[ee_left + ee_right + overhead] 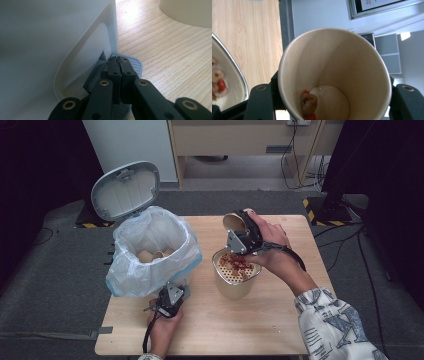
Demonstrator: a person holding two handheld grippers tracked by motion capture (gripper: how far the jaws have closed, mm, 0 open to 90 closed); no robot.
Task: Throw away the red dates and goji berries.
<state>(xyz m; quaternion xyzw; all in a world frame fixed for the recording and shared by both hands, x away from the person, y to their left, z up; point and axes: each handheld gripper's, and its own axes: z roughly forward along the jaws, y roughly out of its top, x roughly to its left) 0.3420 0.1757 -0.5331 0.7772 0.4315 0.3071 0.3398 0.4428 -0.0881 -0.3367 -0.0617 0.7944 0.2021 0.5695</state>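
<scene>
Cup (337, 75) clamped tilted in right gripper (243, 236) above strainer tub (235, 275); left gripper (119, 65), jaws together, presses bin (150, 250) pedal (130, 66) on surface (280, 315)

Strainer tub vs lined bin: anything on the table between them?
Nothing: in the high view, bare wooden table separates the strainer tub from the lined bin.

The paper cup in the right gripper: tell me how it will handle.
The paper cup is probably light, holding just scraps. Its thin wall may well dent if the right gripper squeezes harder. Its wet inside suggests the scraps could stick.
</scene>
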